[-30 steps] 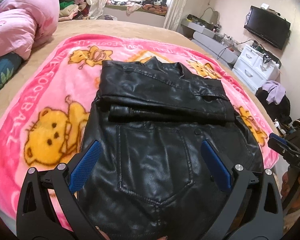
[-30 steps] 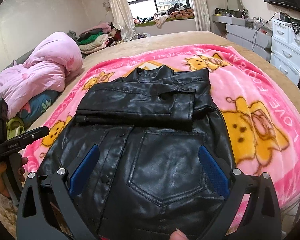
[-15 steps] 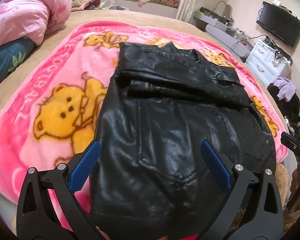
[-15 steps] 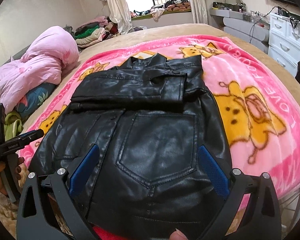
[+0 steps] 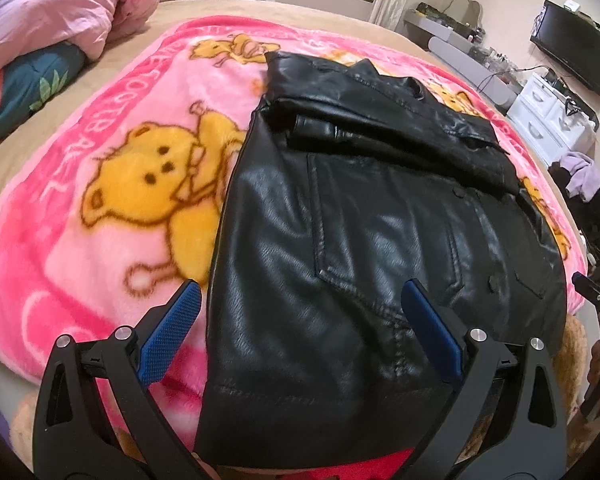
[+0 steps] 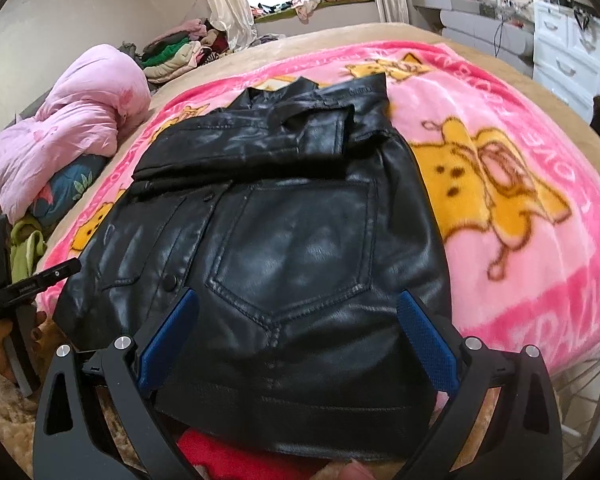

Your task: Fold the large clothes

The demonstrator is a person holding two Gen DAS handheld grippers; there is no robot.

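Your black leather jacket (image 5: 372, 240) lies lengthwise, collar pointing away; left gripper (image 5: 300, 332) and right gripper (image 6: 296, 332) are both spread wide.

Left gripper (image 5: 300, 328) is showing two black angular arms with cut-out slots, each ending in a finger (image 5: 168, 336) faced with blue dimpled padding. Silver screw heads are glinting just behind each pad, two per side. Right gripper (image 6: 298, 332) is wearing the same kit: black frame, blue textured fingers (image 6: 426, 342), paired silver screws behind them. Something red is peeking in below the jaws, though what it is, I cannot tell.
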